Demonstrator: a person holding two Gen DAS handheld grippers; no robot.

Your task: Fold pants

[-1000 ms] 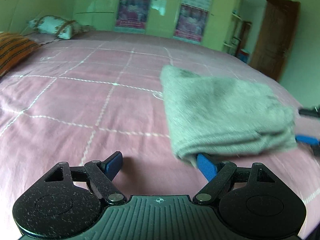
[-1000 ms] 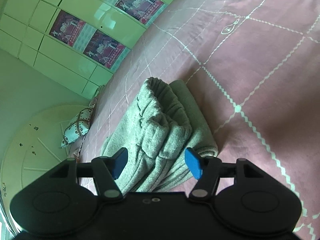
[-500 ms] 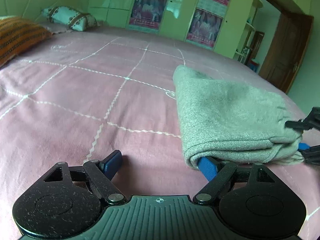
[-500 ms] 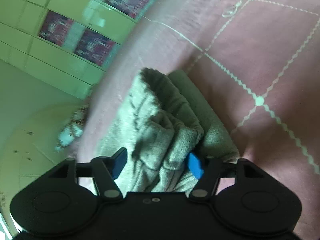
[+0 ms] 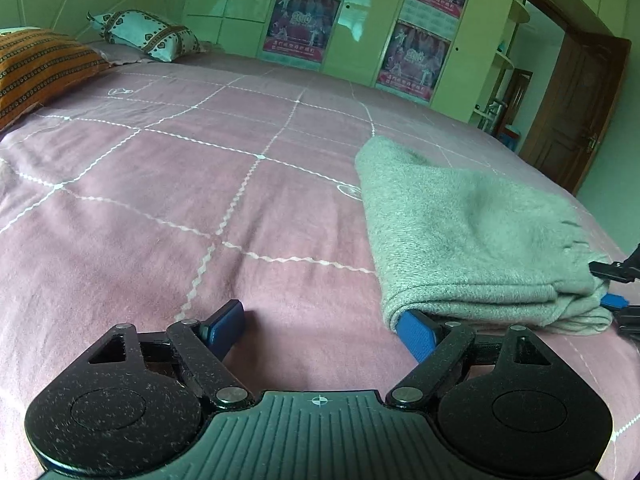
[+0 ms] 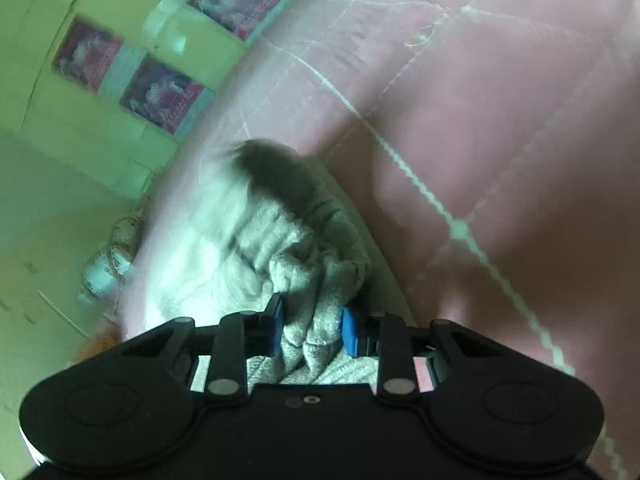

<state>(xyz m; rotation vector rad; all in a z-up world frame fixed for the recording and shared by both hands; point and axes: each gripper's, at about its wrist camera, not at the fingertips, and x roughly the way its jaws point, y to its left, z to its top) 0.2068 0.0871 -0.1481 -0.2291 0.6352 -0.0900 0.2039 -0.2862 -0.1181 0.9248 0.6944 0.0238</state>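
Grey pants [image 5: 468, 236] lie folded into a thick bundle on the pink bedspread [image 5: 200, 208], at the right of the left wrist view. My left gripper [image 5: 320, 328] is open, low over the bed; its right finger [image 5: 416, 332] touches under the bundle's near corner. My right gripper [image 6: 314, 330] is shut on the bunched end of the pants [image 6: 304, 264]. The right gripper also shows at the pants' right end in the left wrist view [image 5: 616, 300]. The right wrist view is blurred.
An orange patterned cushion [image 5: 36, 68] and a white heart-print pillow [image 5: 144, 34] lie at the head of the bed. Green cupboards with posters [image 5: 304, 26] stand behind. A brown door [image 5: 576, 104] is at the far right.
My right gripper has closed from open onto the bunched end of the pants. My left gripper stayed open at the bundle's near corner and the view tilted slightly.
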